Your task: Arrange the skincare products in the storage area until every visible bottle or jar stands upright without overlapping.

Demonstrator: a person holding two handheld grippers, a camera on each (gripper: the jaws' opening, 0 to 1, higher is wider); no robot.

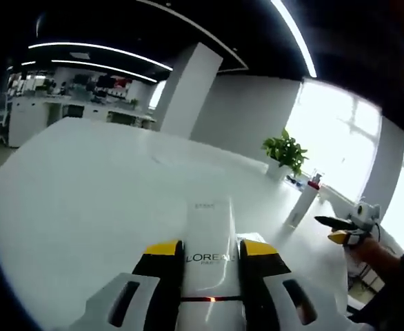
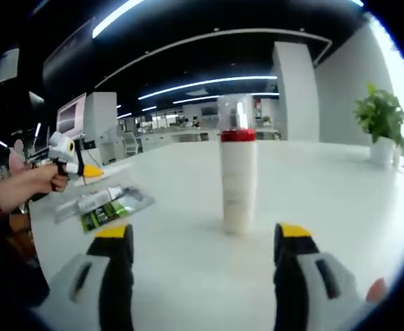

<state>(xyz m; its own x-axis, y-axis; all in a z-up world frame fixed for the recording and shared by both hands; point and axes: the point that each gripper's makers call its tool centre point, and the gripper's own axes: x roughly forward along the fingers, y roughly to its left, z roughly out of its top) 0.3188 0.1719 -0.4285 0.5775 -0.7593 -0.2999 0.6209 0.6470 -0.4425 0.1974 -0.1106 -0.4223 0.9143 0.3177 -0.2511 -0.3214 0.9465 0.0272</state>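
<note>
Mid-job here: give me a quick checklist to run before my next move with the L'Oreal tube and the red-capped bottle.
1. Left gripper grip on the white L'Oreal tube: ok, yellow-tipped jaws shut on both its sides.
2. Tube upright on the white table: not ok, it lies lengthwise between the jaws, pointing away.
3. Right gripper free: ok, jaws open, nothing between them.
4. White cylindrical bottle with red band and clear cap: ok, upright on the table, ahead of the open jaws, apart from them.
5. Flat green-and-clear packet beside the bottle: ok, no overlap, clear gap between them.
6. Small items near the potted green plant: cannot tell, too small.
</note>
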